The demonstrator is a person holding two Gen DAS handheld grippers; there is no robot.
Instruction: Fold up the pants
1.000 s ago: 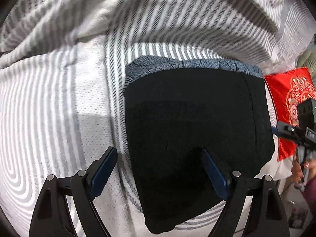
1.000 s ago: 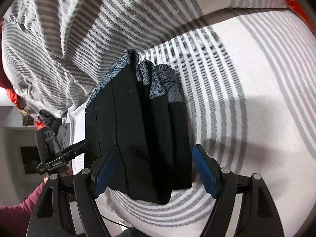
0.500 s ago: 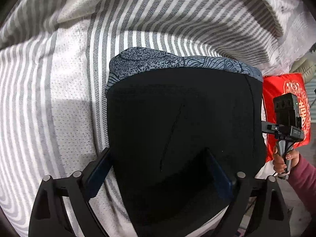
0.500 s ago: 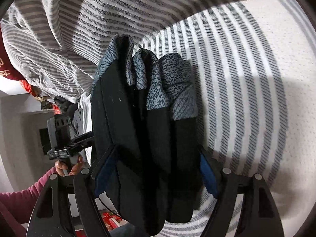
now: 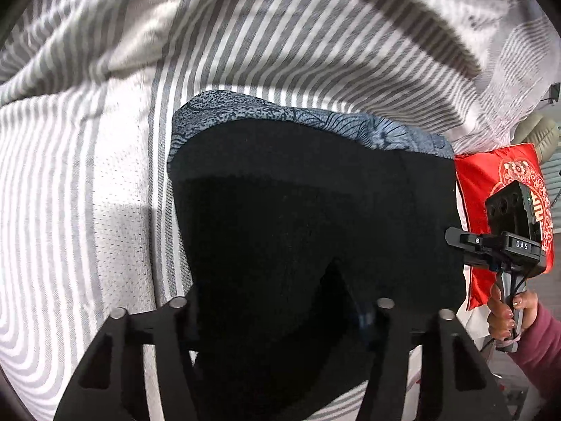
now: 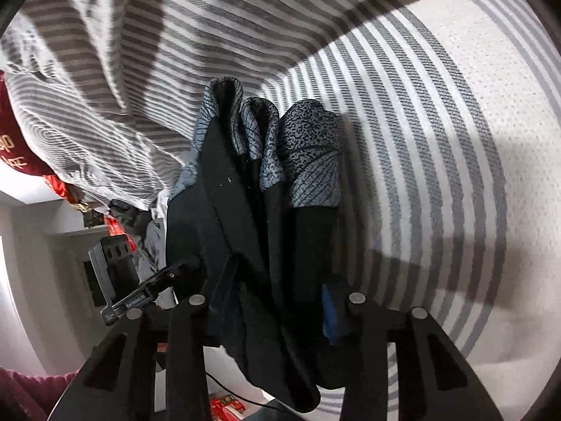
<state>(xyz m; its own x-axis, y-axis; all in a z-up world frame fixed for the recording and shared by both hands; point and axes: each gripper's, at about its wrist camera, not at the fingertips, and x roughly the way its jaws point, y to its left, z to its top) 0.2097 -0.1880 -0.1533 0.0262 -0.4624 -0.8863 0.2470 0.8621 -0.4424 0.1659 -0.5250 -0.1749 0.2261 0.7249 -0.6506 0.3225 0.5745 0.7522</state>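
Gripping the folded black pants between their fingers, the left gripper and right gripper hold the bundle above a striped bedsheet; beyond lies a red cushion.

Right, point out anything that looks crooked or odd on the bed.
The folded pants are not stacked flush: in the right wrist view three layers fan apart, their grey patterned ends at uneven heights. Both hand-held grippers, left and right, are closed on the bundle. The striped sheet shows no damage.
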